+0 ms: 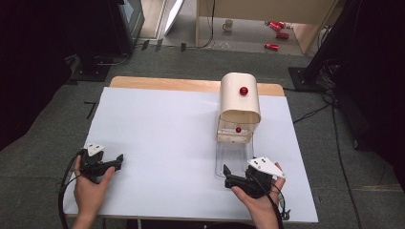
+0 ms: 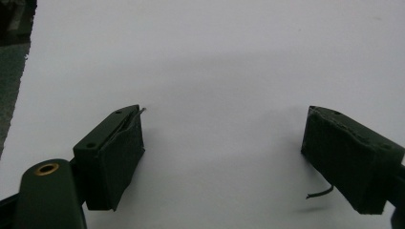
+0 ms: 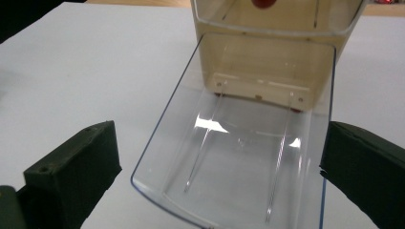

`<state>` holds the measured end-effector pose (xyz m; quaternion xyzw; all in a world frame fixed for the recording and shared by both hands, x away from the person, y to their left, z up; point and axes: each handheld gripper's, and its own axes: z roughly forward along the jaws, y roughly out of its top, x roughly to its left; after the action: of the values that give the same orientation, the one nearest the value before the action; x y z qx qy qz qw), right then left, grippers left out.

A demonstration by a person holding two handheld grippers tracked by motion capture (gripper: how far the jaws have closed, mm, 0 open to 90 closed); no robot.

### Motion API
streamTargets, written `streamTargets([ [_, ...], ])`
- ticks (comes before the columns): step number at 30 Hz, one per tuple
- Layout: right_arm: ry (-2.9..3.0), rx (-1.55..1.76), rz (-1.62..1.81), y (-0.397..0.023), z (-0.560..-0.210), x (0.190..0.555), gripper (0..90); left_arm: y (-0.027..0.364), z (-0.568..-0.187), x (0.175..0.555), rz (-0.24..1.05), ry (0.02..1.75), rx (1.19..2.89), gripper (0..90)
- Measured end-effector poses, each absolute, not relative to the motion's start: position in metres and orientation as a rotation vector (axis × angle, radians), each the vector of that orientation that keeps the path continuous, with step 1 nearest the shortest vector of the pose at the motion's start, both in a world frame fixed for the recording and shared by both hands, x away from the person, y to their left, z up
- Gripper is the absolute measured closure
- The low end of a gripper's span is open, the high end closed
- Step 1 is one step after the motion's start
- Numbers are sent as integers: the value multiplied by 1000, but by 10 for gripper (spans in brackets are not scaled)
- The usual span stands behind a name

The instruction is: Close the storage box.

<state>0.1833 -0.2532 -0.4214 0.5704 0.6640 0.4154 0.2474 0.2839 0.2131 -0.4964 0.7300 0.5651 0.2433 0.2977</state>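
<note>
A cream box (image 1: 240,98) with a rounded top and a red knob (image 1: 243,90) stands at the right of the white table (image 1: 162,138). A clear plastic tray (image 1: 234,157) sticks out of its front and lies flat on the table, empty. My right gripper (image 1: 227,176) is open at the tray's near edge. In the right gripper view the clear tray (image 3: 239,157) lies ahead between the spread jaws of my right gripper (image 3: 219,148), with the cream box (image 3: 267,62) behind it. My left gripper (image 1: 117,162) rests at the near left, and in its own view my left gripper (image 2: 224,143) is open over bare table.
A second red knob (image 1: 238,130) shows in the box's front opening. A strip of wooden tabletop (image 1: 143,82) shows past the white sheet. On the floor beyond lie red cans (image 1: 272,46) and a mug (image 1: 228,25); black stands flank the table.
</note>
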Motion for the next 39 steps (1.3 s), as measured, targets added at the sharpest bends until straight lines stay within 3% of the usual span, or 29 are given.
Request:
streamTargets([
  [21,1755,1619,1051,-248,-464,132,0,213,-496,284,646,1502,1941,144],
  [31,1767,1641,1085,-244,-479,133,327,213,-496,284,646,1502,1942,144],
  [35,1783,1653,1093,-243,-486,137,532,213,-496,284,646,1502,1941,144],
  [39,1787,1661,1093,-242,-488,142,617,213,-496,284,645,1501,1943,144],
])
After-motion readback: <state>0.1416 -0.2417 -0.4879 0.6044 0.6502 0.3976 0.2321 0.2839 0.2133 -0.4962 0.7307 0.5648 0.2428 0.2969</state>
